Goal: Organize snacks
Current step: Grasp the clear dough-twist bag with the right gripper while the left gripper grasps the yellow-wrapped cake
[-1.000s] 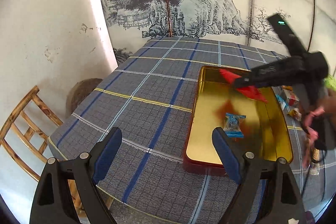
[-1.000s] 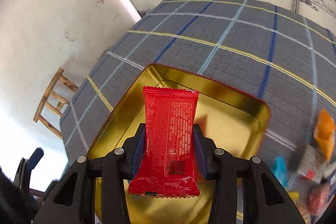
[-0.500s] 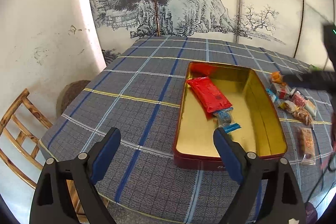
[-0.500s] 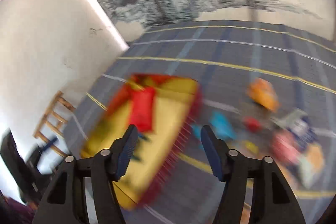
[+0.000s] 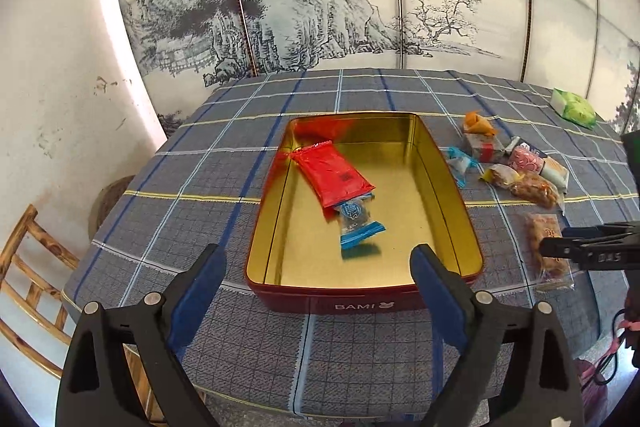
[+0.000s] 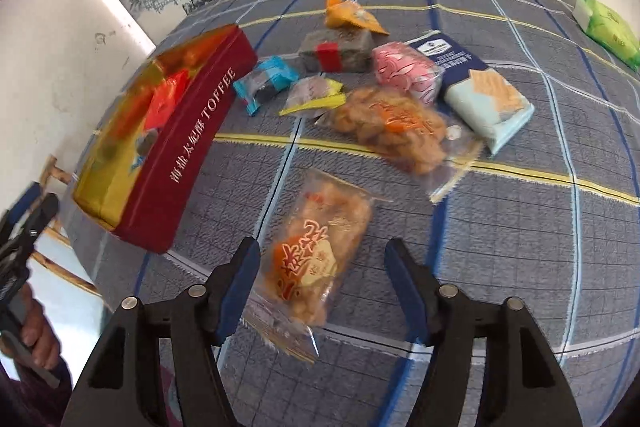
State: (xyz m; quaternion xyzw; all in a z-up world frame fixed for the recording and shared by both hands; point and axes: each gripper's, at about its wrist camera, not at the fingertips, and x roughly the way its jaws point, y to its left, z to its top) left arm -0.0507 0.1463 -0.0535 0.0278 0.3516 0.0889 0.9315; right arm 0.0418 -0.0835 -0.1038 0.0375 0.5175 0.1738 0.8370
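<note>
left gripper (image 5: 318,273), empty, jaws opening before the tin (image 5: 362,295); inside, the red packet (image 5: 335,175) released a second ago lies over 1 blue candy (image 5: 356,221). right gripper (image 6: 320,267) has left the tin, jaws opening around but not pressing a clear cracker pack (image 6: 316,247) on the tablecloth (image 6: 520,227): likely the next pick.

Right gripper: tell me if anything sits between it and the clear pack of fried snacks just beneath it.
Nothing visible does. The right gripper, jaws opening and empty, hangs directly over the clear snack pack, which lies alone on the tablecloth. The other snacks lie farther off, and the tin stands to its left.
</note>
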